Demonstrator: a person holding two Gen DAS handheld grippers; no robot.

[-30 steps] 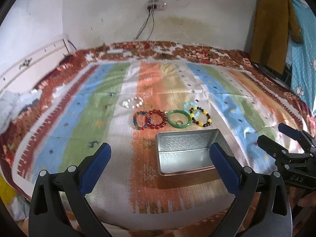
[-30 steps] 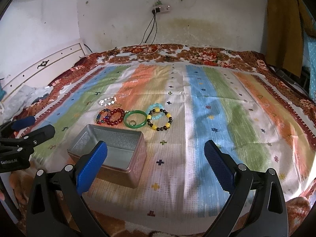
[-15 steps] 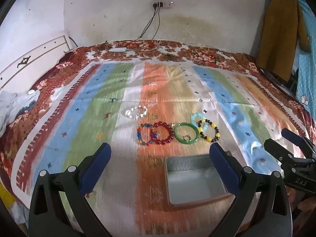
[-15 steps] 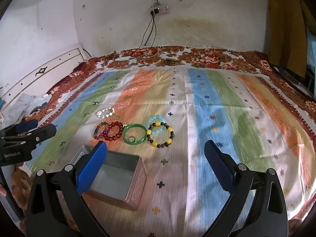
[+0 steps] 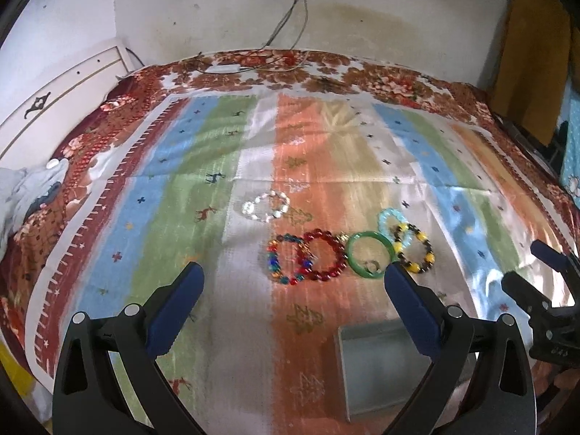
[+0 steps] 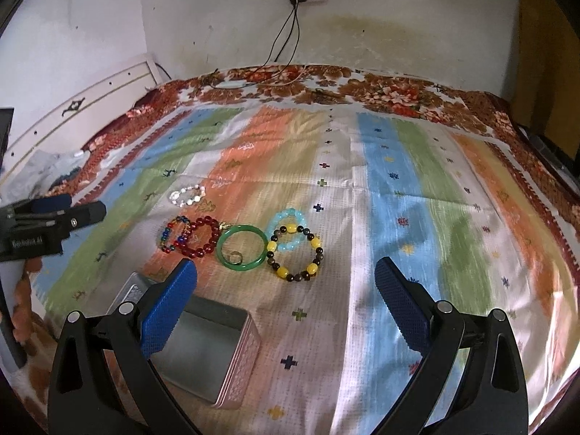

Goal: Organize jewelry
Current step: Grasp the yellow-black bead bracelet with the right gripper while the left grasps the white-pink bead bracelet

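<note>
Here, in the left wrist view, your left claw (image 5: 293,290) gapes wide and holds nothing; the bracelets (image 5: 322,259) lie on the bed (image 5: 181,166) just ahead, the tin (image 5: 377,366) below its right finger. From the right wrist, your right claw (image 6: 286,290) is likewise spread; the tin (image 6: 203,348) sits behind its left finger, the bracelets (image 6: 241,246) just beyond.

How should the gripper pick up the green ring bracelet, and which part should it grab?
Probably pinch the green bangle at its near-left rim, one finger inside the hoop and one outside, coming straight down. It lies flat on the blanket, so there's nothing to grab from the side. Avoid the right rim beside the yellow-and-dark bead bracelet, and the small ring lying inside.
</note>
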